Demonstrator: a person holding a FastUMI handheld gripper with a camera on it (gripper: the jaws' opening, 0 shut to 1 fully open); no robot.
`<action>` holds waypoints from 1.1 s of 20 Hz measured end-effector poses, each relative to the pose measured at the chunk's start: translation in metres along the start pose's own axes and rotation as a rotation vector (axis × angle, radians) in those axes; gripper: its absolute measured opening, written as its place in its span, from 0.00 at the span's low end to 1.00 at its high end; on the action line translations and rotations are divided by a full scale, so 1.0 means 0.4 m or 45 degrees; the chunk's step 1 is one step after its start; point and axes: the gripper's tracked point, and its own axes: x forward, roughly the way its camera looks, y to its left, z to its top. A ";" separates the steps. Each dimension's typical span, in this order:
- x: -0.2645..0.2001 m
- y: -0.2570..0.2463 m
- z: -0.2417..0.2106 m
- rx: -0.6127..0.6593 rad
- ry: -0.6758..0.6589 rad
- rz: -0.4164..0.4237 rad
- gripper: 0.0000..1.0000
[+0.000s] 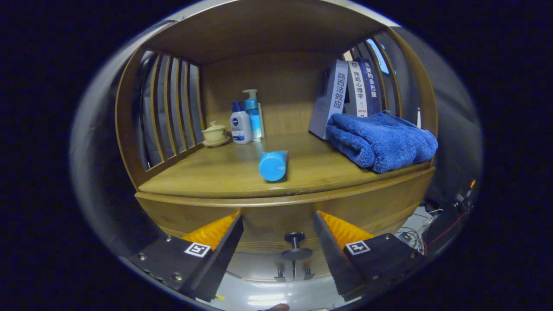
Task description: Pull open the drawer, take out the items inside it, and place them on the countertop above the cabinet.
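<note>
Home-style booth: cabinet, books, toiletries

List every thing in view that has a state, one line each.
gripper: open, fingers either side of the drawer knob, not touching it
drawer knob: free, between the fingers
drawer: appears closed
blue tube: lying on its side on the countertop, cap toward the gripper
countertop: carrying items
blue towel: folded
books: standing, leaning
pump bottle: upright
white bottle: upright, capped
lidded cup: lid on, on saucer
</note>
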 end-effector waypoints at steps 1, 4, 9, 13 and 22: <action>0.001 0.000 0.001 0.001 -0.001 0.001 0.98; 0.002 -0.002 0.000 0.013 -0.004 0.004 0.98; -0.005 0.011 0.015 0.046 -0.019 0.039 0.98; -0.049 0.015 0.080 0.039 -0.088 0.050 0.98; -0.306 0.011 0.323 -0.090 -0.382 0.056 0.87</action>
